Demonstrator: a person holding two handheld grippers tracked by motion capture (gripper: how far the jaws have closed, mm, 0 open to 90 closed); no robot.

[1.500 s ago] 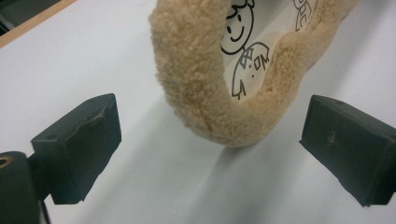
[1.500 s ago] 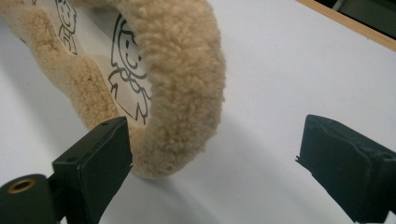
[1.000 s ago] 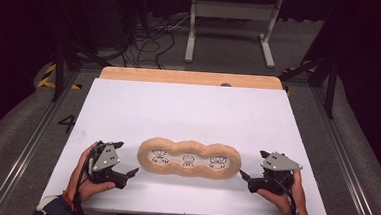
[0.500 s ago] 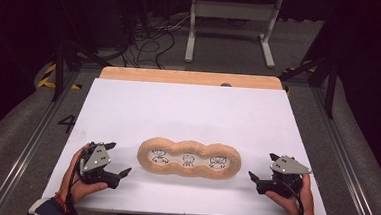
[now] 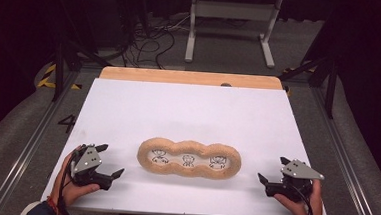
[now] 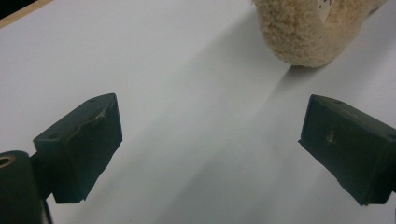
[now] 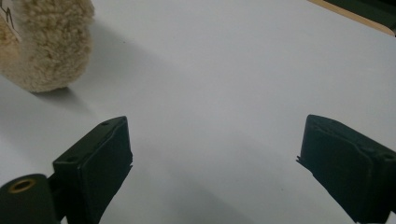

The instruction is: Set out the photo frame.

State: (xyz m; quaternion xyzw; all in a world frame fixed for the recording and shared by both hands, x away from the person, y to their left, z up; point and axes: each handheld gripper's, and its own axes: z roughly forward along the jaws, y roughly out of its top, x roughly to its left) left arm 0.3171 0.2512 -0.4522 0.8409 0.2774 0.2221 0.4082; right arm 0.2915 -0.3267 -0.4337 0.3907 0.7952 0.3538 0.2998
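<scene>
a tan, fleecy three-lobed ring cushion [image 5: 189,159] lies on the white table [image 5: 188,112]. the left gripper [image 5: 110,160] and right gripper [image 5: 273,170] flank it, apart from it, jaws wide and empty.

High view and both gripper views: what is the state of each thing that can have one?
Fleece ring: lying flat on the table, untouched, three drawings inside its holes.
Left tool: open, holding nothing, apart from the ring, to its left.
Right tool: open, holding nothing, apart from the ring, to its right.
Table: covered with a white sheet.
</scene>
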